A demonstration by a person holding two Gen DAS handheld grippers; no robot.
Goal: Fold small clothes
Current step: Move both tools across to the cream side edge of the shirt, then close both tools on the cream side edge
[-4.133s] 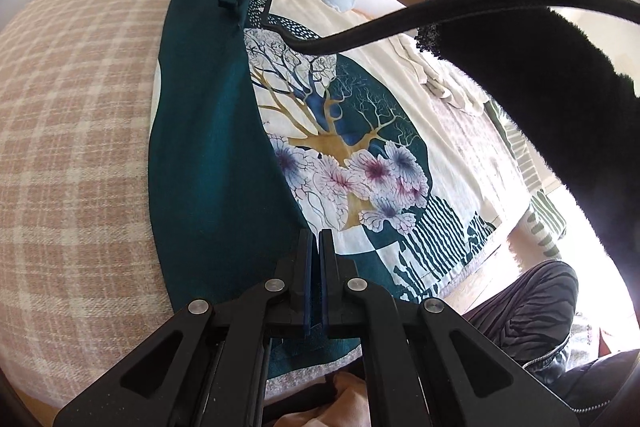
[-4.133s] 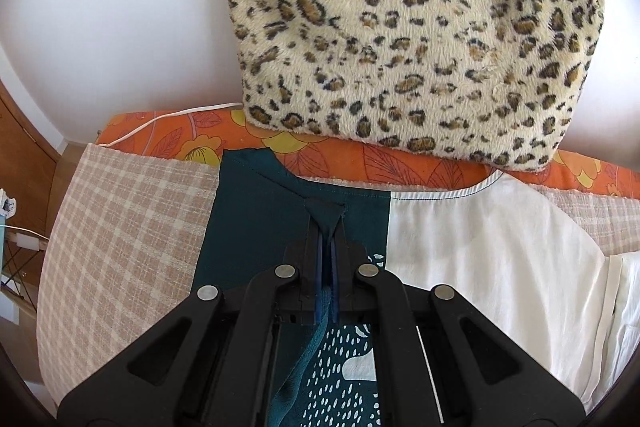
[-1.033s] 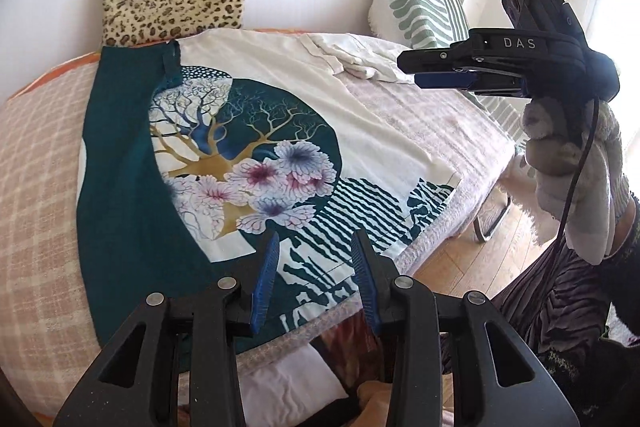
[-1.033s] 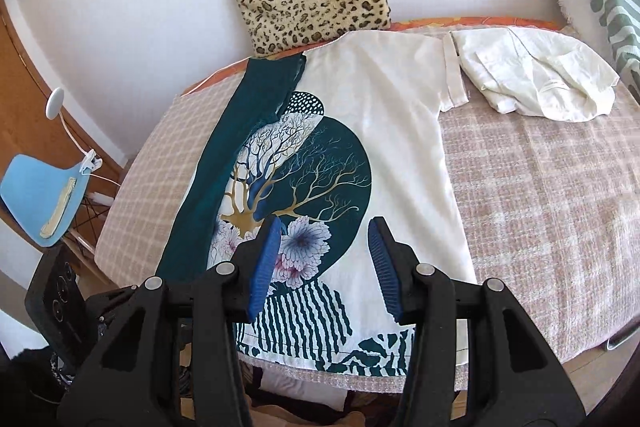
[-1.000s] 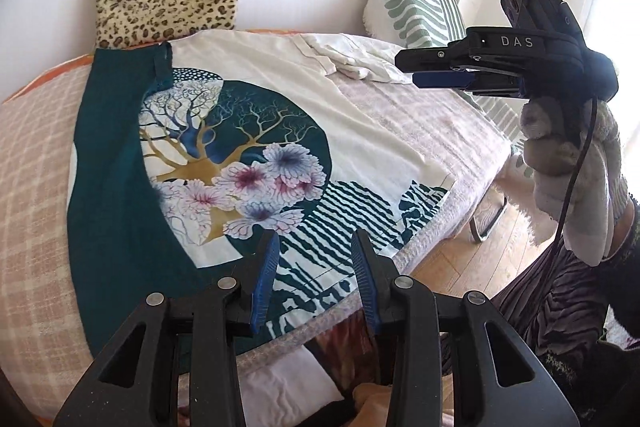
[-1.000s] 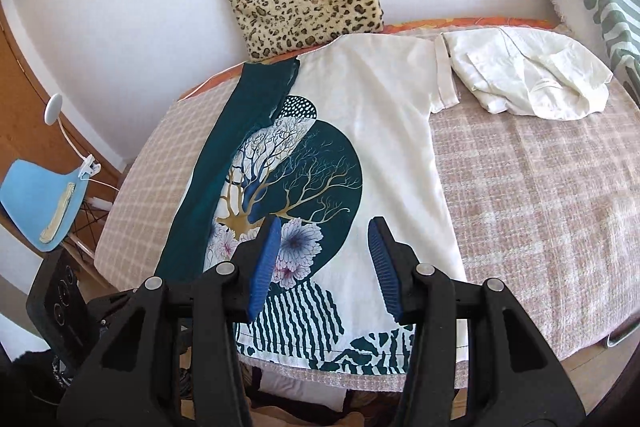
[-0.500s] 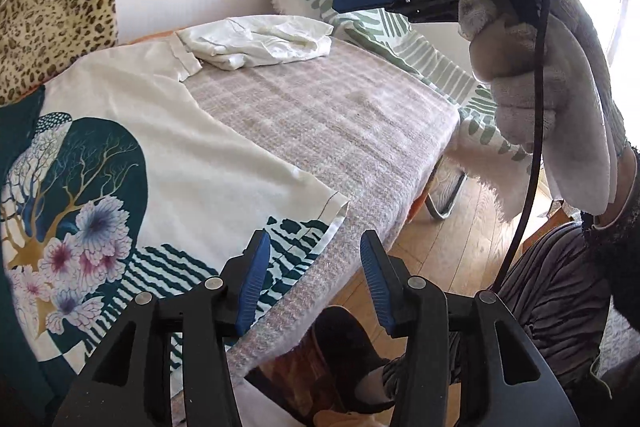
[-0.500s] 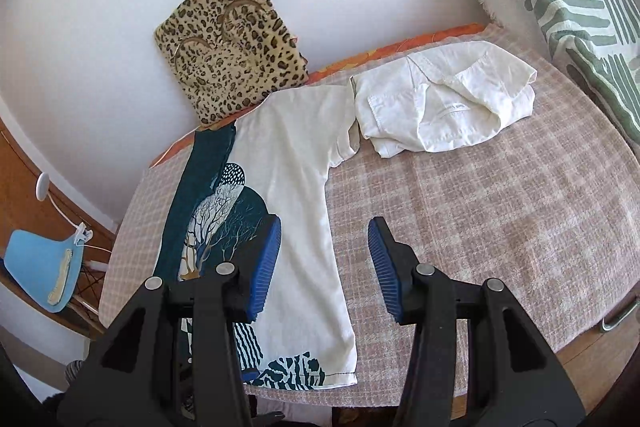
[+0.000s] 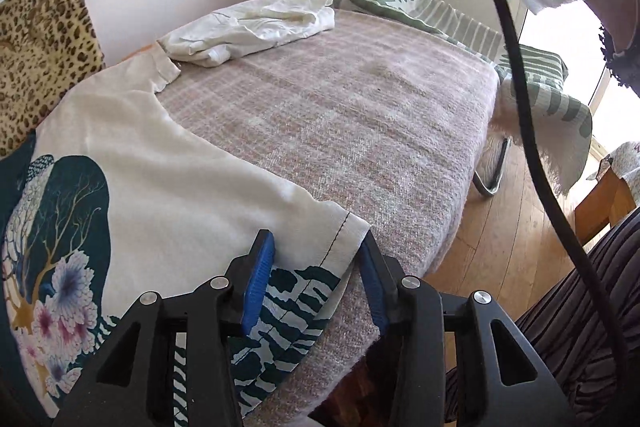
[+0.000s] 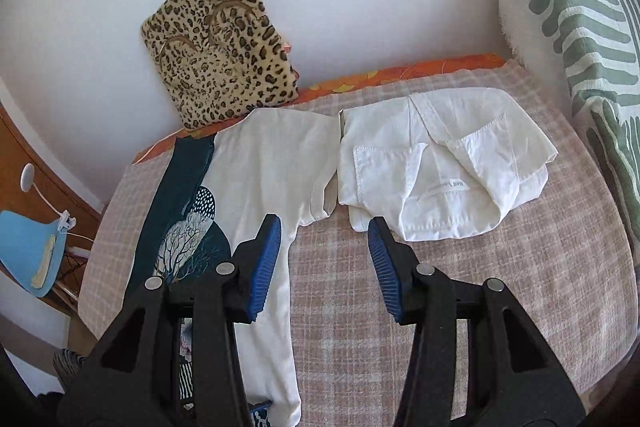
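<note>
The left gripper (image 9: 314, 259) is closing around the printed T-shirt's (image 9: 168, 187) hem corner lying on the checked bedcover (image 9: 360, 115), pads not pressing, while the right gripper (image 10: 324, 251) is hovering spread and empty near the sleeve.

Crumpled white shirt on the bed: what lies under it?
The crumpled white shirt rests on the pink checked blanket, touching the printed cream T-shirt's sleeve. Anything beneath its folds is hidden.
</note>
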